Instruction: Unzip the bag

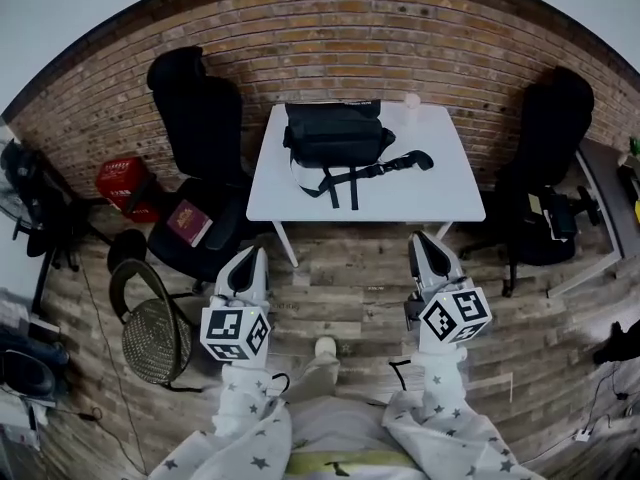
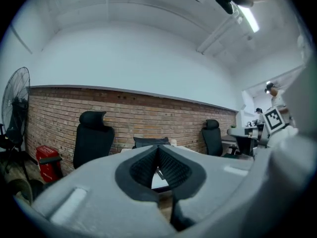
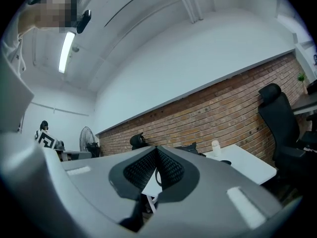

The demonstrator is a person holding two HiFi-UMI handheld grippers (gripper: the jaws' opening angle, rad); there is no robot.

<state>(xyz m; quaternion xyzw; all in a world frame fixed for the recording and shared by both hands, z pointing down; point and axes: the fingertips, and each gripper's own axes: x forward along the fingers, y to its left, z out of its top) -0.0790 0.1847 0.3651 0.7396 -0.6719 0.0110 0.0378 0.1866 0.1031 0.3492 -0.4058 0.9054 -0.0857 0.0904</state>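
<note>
While both point level above the wooden floor [image 1: 340, 288], your left tongs [image 1: 250, 255] and right tongs [image 1: 424, 240] each have the jaws pressed fully together with nothing between them. The black bag [image 1: 335, 133] lies on the white desk [image 1: 445, 193], ahead of both tongs and well apart from them, roughly midway between their lines of aim. Its strap [image 1: 385, 168] trails toward the right tongs' side. A black chair [image 1: 200, 118] stands beyond the left tongs.
</note>
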